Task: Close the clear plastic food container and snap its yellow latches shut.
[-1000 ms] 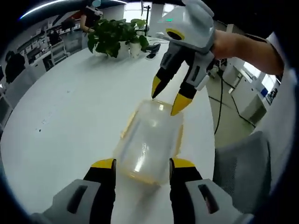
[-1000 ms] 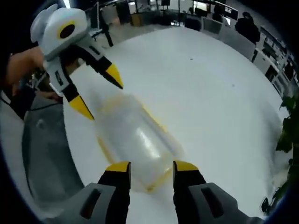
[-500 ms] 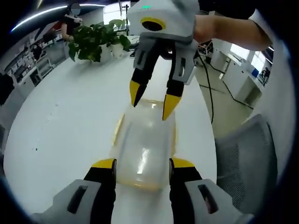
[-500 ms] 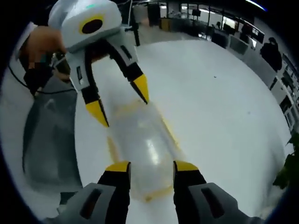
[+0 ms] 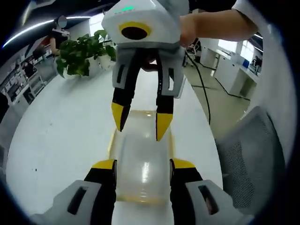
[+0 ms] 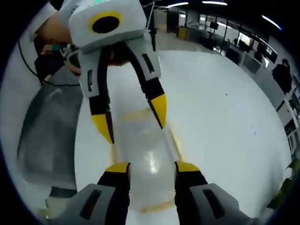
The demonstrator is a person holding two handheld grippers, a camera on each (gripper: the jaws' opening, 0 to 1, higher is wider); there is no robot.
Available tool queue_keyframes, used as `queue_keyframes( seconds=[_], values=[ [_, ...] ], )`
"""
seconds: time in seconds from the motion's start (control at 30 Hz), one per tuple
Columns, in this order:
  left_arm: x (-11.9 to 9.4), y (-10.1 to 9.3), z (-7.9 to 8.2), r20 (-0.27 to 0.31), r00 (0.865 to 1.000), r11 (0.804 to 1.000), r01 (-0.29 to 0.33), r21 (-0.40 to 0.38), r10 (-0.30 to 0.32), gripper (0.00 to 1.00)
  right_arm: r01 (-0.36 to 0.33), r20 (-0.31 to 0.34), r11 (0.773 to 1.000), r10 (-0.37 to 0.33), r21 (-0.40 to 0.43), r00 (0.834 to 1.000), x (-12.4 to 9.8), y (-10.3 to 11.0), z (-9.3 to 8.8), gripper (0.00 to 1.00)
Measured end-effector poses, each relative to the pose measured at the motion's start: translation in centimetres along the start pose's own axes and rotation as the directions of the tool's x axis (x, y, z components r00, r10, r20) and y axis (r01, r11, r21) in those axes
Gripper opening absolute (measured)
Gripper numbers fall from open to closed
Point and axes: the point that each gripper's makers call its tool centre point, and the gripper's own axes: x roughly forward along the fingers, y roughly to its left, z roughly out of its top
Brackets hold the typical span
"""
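My left gripper (image 5: 138,164) spread astride the near end of the clear container (image 5: 142,159), right gripper (image 6: 146,168) spread at its opposite end, white worktop (image 5: 61,126) beneath.

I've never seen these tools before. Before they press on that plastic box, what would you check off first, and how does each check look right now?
1. Lid sits on the container: ok, it looks closed.
2. Left gripper open, its jaws standing either side of one end: ok.
3. Right gripper open, its jaws standing either side of the other end: ok.
4. Yellow latches snapped down: cannot tell, the picture is blurred there.
5. Container rests flat on the white table: ok.
6. Container sits near the table edge by the grey chair: not ok, press straight down rather than sideways.
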Motion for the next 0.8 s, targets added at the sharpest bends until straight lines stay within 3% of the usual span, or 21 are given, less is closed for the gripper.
queue_keyframes(
  seconds=[0.5, 0.8],
  values=[
    [0.38, 0.00, 0.19, 0.027, 1.000, 1.000, 0.013, 0.002, -0.013, 0.43, -0.017, 0.050, 0.999, 0.019, -0.029, 0.999, 0.55, 0.17, 0.71, 0.33],
    [0.59, -0.04, 0.25, 0.033, 0.999, 1.000, 0.022, -0.002, -0.022, 0.43, -0.024, 0.043, 0.999, 0.026, -0.033, 0.999, 0.83, 0.40, 0.41, 0.33]
  ],
)
